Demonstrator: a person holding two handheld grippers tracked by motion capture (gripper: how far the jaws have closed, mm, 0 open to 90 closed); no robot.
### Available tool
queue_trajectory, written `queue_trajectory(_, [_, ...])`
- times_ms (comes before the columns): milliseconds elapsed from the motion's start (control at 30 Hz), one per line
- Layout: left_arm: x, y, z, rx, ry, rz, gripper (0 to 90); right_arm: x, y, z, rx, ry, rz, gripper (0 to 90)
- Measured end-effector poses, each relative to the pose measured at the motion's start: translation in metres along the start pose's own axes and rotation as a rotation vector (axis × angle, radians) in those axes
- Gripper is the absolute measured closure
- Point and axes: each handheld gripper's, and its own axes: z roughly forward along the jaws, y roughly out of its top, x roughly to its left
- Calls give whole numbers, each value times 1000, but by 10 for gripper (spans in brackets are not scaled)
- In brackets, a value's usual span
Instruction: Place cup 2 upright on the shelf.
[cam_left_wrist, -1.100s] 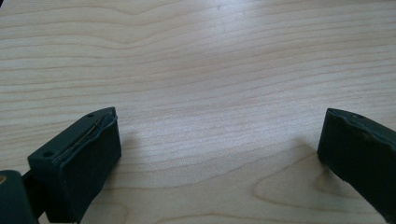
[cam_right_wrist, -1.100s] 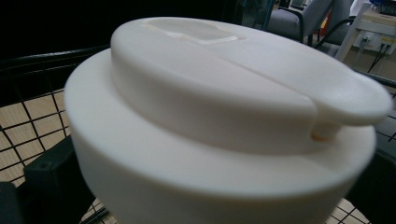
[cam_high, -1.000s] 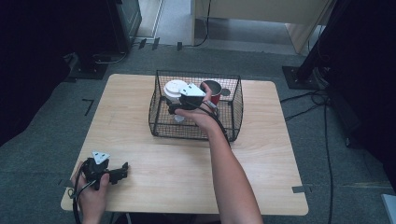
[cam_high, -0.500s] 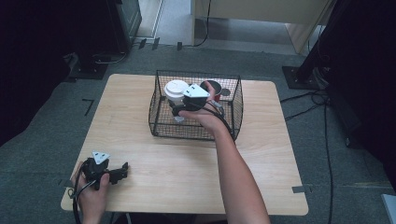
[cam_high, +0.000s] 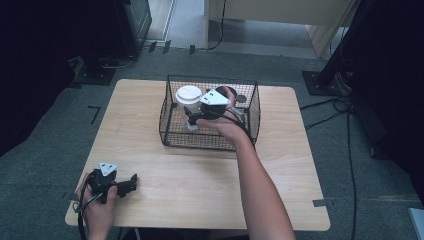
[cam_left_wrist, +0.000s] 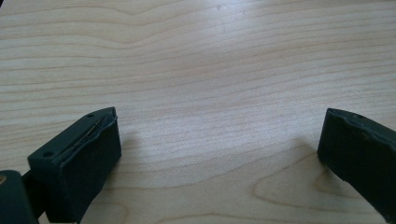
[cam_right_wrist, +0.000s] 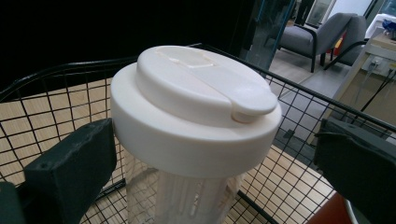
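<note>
High view: my right gripper (cam_high: 194, 116) sits inside the wire basket (cam_high: 252, 107) at the far middle of the surface (cam_high: 200, 175), right by a clear cup with a white lid (cam_high: 188, 95). My hand covers the jaws, so I can't read the grip here. Something dark red behind the hand, mostly hidden. Left gripper (cam_high: 131, 183) rests near the surface's near-left corner.

Left gripper view: jaws wide apart, only bare wood between them.

Right gripper view: jaws spread wide either side of the cup (cam_right_wrist: 196, 121), just below the lid; contact unclear. The cup's base is cut off.
</note>
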Motion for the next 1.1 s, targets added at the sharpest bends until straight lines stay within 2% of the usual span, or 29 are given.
queue_trajectory(500, [0,0,0,0,0,0,0,-10,0,-22,-27,-33,53,0])
queue_trajectory(1100, [0,0,0,1,0,0,0,-24,11,-66,-47,-157,76,0])
